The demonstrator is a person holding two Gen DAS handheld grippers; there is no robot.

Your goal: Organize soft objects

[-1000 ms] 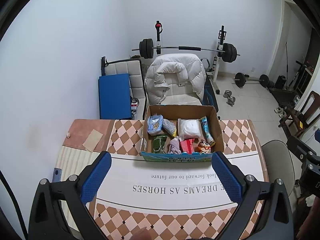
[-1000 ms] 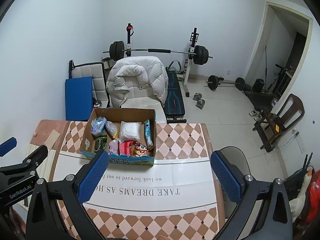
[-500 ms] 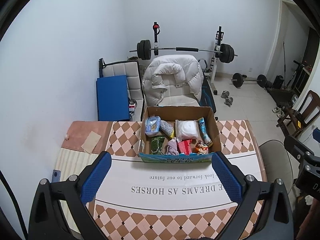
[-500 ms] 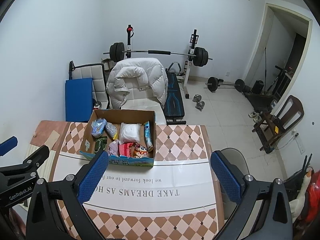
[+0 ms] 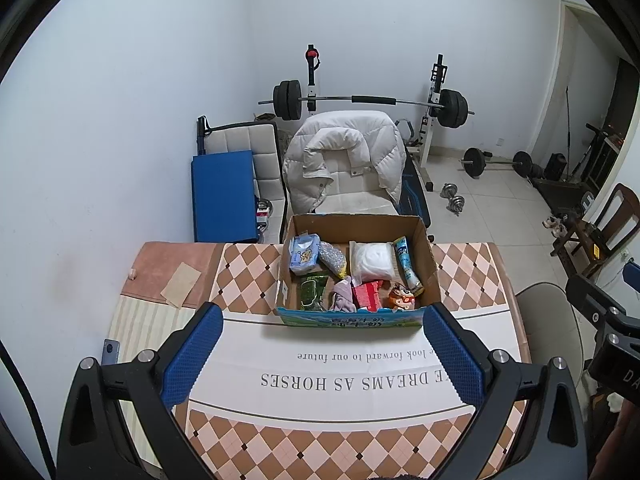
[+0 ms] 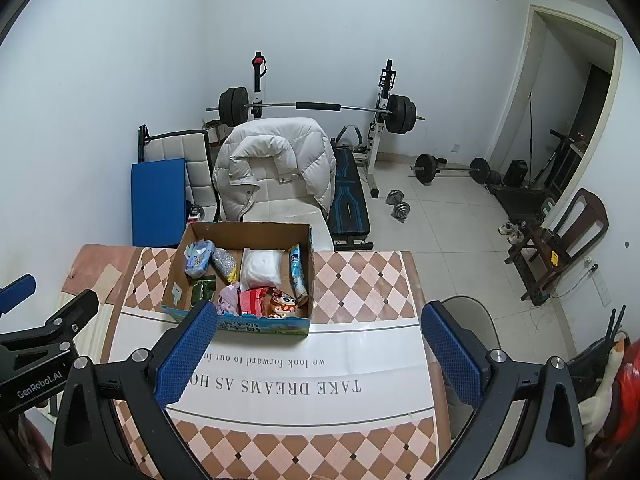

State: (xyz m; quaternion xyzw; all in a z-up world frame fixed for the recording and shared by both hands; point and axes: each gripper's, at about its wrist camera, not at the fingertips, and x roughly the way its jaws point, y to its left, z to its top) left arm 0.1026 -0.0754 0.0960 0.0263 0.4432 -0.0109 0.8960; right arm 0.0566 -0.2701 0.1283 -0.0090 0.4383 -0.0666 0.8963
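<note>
Both jaws stood wide apart and held nothing: my left gripper [image 5: 324, 356] and right gripper [image 6: 316, 356] hung over the near table [image 5: 472, 268]. At its far edge sat the cardboard box [image 5: 356, 224], long axis running left to right, open top up. Inside lay a wipes pack [image 5: 304, 254], white pouch [image 5: 374, 260], lilac cloth [image 5: 344, 298] and tube [image 5: 406, 264], which pointed far to near. Whether sorting was over or ahead, I judged unclear.

Two black handheld grippers — left gripper [image 5: 324, 354], right gripper [image 6: 316, 354] — with blue textured pads, silver screws, white "GenRobot.AI" lettering.
</note>
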